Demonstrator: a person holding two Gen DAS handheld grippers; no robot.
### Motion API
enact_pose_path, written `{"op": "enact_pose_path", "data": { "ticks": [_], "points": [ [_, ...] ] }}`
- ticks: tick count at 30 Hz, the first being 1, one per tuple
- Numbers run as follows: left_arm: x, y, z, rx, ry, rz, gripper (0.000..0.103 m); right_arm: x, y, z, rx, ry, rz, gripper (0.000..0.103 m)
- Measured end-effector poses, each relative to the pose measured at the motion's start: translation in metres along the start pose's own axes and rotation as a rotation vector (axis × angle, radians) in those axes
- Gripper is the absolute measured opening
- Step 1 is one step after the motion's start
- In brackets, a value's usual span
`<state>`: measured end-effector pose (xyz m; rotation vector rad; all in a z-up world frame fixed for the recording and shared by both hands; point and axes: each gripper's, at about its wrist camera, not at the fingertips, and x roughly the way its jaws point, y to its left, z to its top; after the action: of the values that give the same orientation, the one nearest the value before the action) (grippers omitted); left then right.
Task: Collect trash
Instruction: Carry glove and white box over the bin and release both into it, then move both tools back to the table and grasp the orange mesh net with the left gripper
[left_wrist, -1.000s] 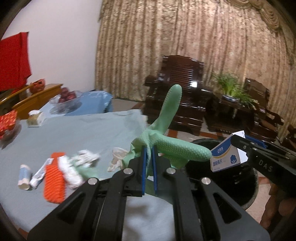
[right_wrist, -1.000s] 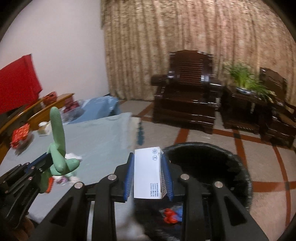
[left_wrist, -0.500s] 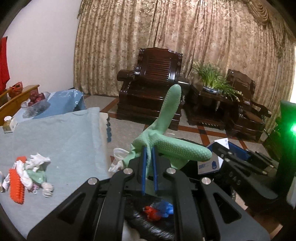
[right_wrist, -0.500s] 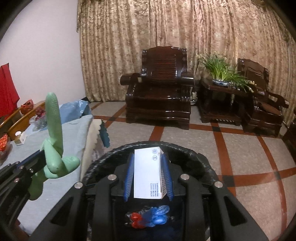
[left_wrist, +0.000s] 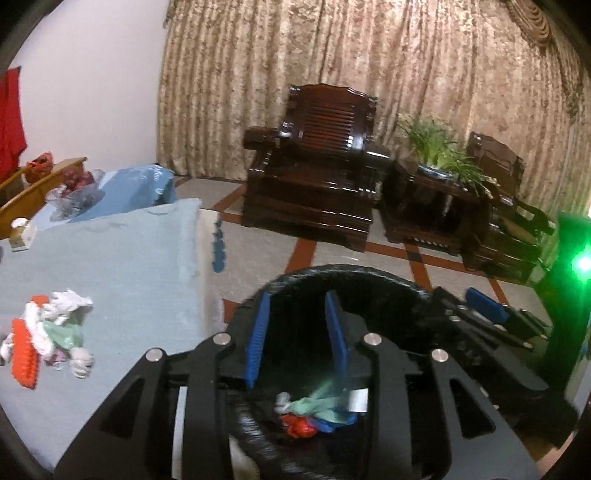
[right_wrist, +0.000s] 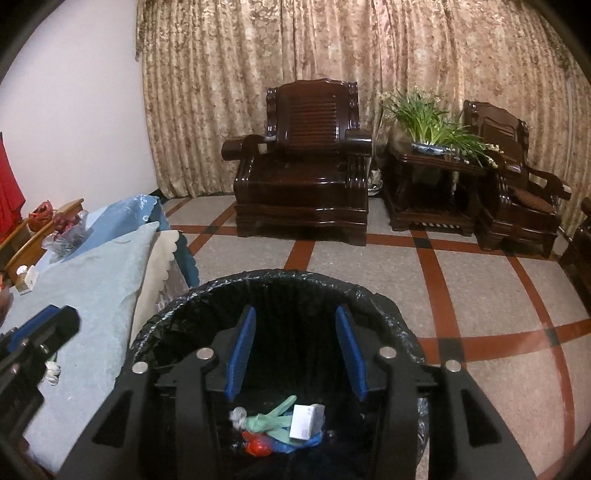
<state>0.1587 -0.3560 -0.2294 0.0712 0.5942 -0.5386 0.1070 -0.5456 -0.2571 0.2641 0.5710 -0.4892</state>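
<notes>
Hovering over the bin (right_wrist: 384, 314), both grippers, left (left_wrist: 297, 334) and right (right_wrist: 295, 349), are opening with nothing between them. Remaining trash (left_wrist: 51, 339) sits on the tabletop (left_wrist: 122, 258): light, soft, crumpled; pinch a bunched fold.

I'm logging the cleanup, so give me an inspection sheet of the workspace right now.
Surface: pale blue cloth-covered table.
Job's things: green rubber glove and white cardboard box lie in the black-lined round bin.
Clutter: orange, white and green trash pile remains on the table.
Grippers: left gripper and right gripper above the bin, jaws opening, nothing between them.
Cables: nothing seen.
Surroundings: dark wooden armchair, potted green plant, beige curtains.
</notes>
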Motion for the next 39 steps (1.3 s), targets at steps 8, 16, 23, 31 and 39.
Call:
{"op": "enact_pose_path", "data": {
  "ticks": [8, 16, 23, 31, 39],
  "points": [
    [-0.033, 0.071, -0.006, -0.061, -0.019, 0.113, 0.038, -0.03, 0.042, -0.005, -0.024, -0.022, 0.047, 0.045],
    [-0.081, 0.172, -0.026, -0.119, -0.044, 0.261, 0.043, -0.064, 0.125, -0.014, -0.118, -0.036, 0.184, 0.045],
    [-0.114, 0.267, -0.057, -0.208, -0.026, 0.41, 0.045, -0.071, 0.222, -0.041, -0.225, -0.007, 0.313, 0.045],
    [-0.114, 0.335, -0.084, -0.266, 0.007, 0.468, 0.045, -0.061, 0.307, -0.072, -0.308, 0.046, 0.399, 0.045],
    [-0.071, 0.354, -0.1, -0.243, 0.063, 0.418, 0.045, -0.037, 0.345, -0.089, -0.345, 0.092, 0.417, 0.045]
  ]
}}
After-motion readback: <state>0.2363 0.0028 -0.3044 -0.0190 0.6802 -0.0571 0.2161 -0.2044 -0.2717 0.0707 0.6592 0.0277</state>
